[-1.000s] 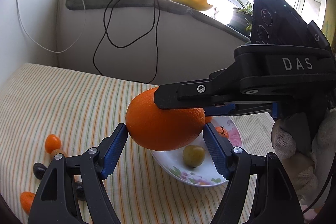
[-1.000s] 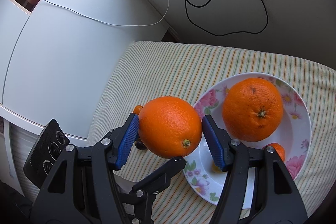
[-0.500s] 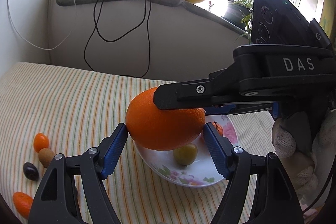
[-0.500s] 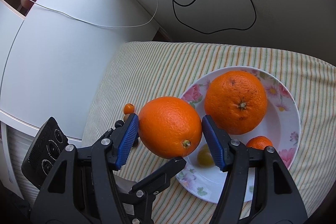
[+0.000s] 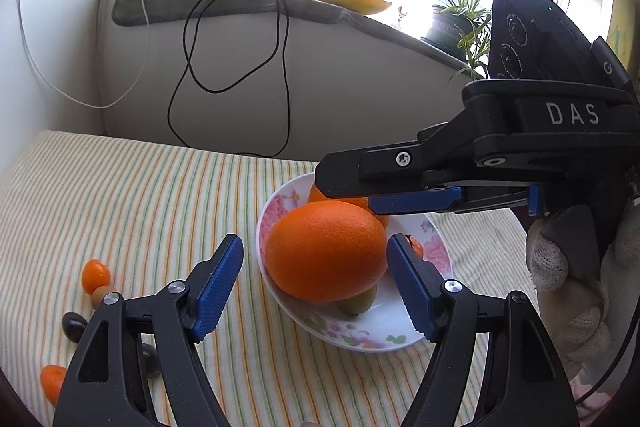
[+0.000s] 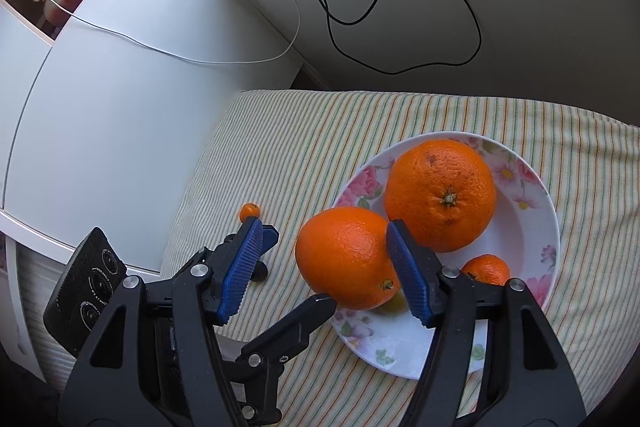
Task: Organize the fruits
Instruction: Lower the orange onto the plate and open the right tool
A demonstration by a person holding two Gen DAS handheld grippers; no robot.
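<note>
Orange fruit [image 6: 344, 263] sits on the flowered plate [image 6: 532, 259] between the opening right claw [image 6: 320, 267], and the left claw [image 5: 316, 283] gapes wide.

Orange fruit on a white flowered plate over a striped cloth

The two oranges [image 6: 348, 263] [image 6: 440, 195] are bright orange, the far one with a greenish-brown stem scar. The plate [image 6: 532, 247] is white with pink flowers and green leaves. The small mandarin [image 6: 486, 269] on it is orange, and the fruit [image 5: 358, 301] under the near orange is yellow-green. The cloth [image 5: 140, 207] is cream with thin green and orange stripes. On it lie orange kumquats [image 5: 95, 274] and dark brown, near-black fruits [image 5: 73, 325]. Both grippers [image 5: 316, 281] [image 6: 324, 269] are black with ribbed blue pads. The glove [image 5: 576, 291] is off-white knit.
</note>
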